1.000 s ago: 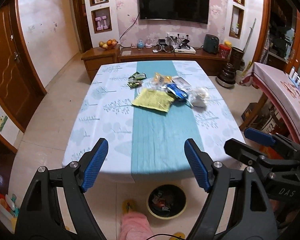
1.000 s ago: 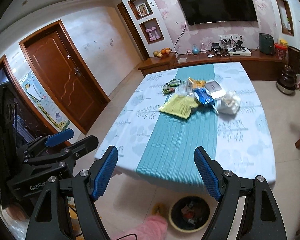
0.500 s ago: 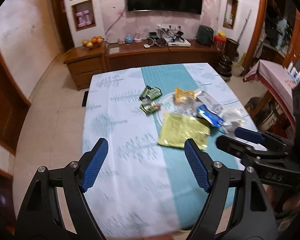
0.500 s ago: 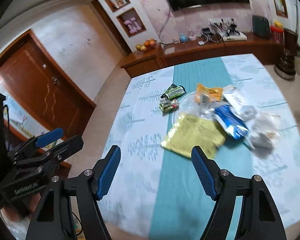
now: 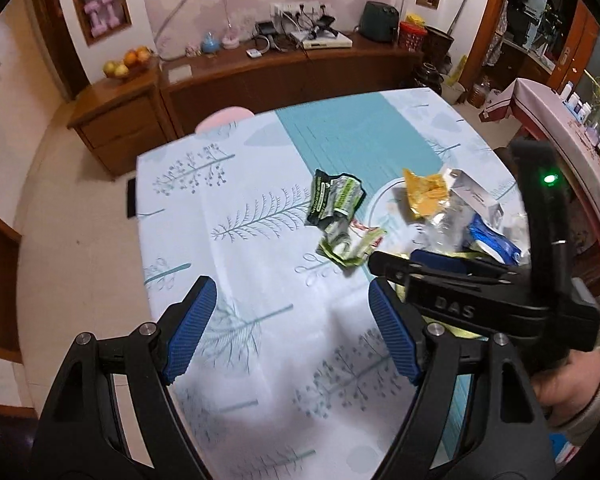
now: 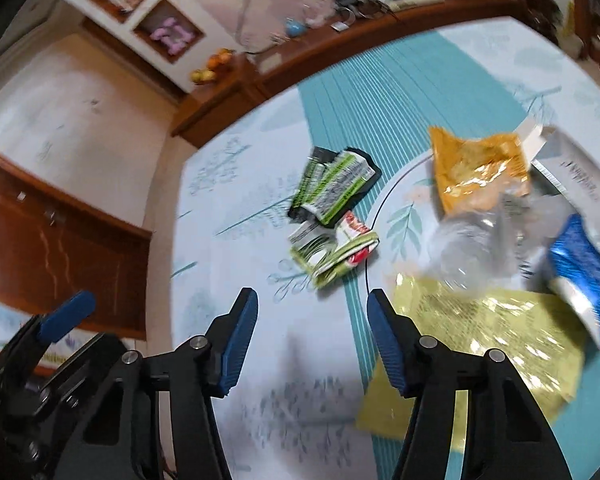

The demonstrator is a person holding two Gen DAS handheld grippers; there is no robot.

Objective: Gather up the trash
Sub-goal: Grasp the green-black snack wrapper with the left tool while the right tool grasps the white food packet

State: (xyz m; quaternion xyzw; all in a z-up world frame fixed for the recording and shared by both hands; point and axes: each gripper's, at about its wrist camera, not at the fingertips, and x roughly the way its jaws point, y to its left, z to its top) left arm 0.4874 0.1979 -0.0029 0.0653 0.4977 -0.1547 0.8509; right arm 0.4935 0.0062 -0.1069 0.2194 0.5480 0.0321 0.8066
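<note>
- Our right gripper (image 6: 312, 340) hangs with jaws apart, empty, the crumpled green wrapper (image 6: 334, 250) on the tablecloth (image 6: 236, 216) just ahead
- Our left gripper (image 5: 290, 330) gapes wide, wrappers well ahead

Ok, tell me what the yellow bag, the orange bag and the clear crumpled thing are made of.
Yellow bag: seemingly glossy plastic film, with glints and wrinkles. Orange bag: likely shiny foil-like plastic, creased with bright highlights. Clear crumpled thing: transparent thin plastic, perhaps a squashed bottle or wrap; blur leaves it open.
</note>
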